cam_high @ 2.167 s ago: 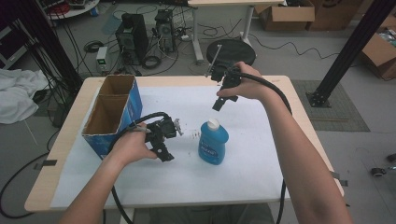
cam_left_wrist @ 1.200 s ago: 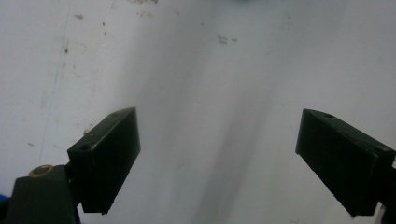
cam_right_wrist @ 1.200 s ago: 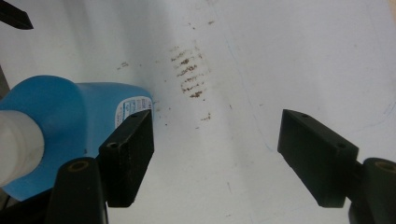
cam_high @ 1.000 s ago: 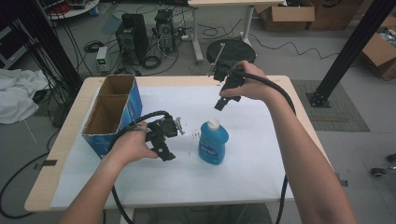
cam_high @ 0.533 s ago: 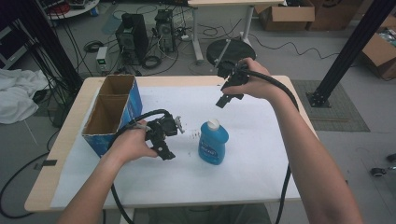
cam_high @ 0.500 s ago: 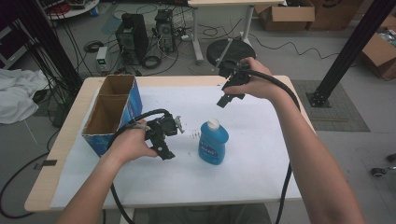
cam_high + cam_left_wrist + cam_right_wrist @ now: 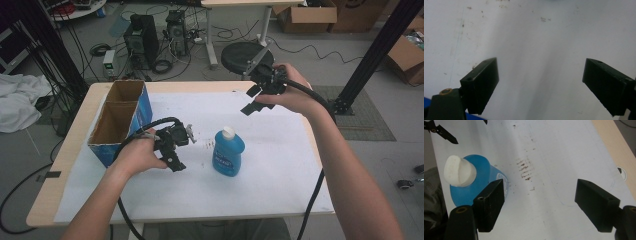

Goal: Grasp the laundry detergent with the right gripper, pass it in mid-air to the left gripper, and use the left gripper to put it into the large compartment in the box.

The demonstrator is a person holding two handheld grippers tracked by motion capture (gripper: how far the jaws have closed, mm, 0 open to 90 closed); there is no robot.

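A blue bottle (image 7: 228, 154) with a white cap stands upright on the white paper near the table's middle. My left gripper (image 7: 182, 148) rests low just left of it, apart from it, jaws open toward the bottle. In the left gripper view the open left gripper (image 7: 540, 87) has bare white paper between its jaws. My right gripper (image 7: 251, 100) hovers above the far side of the table, behind and right of the bottle, open and holding nothing. From the open right gripper (image 7: 539, 195) the bottle (image 7: 471, 180) lies beyond its left jaw.
A blue cardboard box (image 7: 120, 120) with two open, empty-looking compartments stands at the table's left edge, close behind my left hand. White paper (image 7: 280, 165) covers most of the wooden table (image 7: 55, 195). A black stool (image 7: 240, 55) stands past the far edge.
My right gripper has drifted a little to the right and farther toward the table's far edge, still open. The left gripper and the bottle have stayed put.
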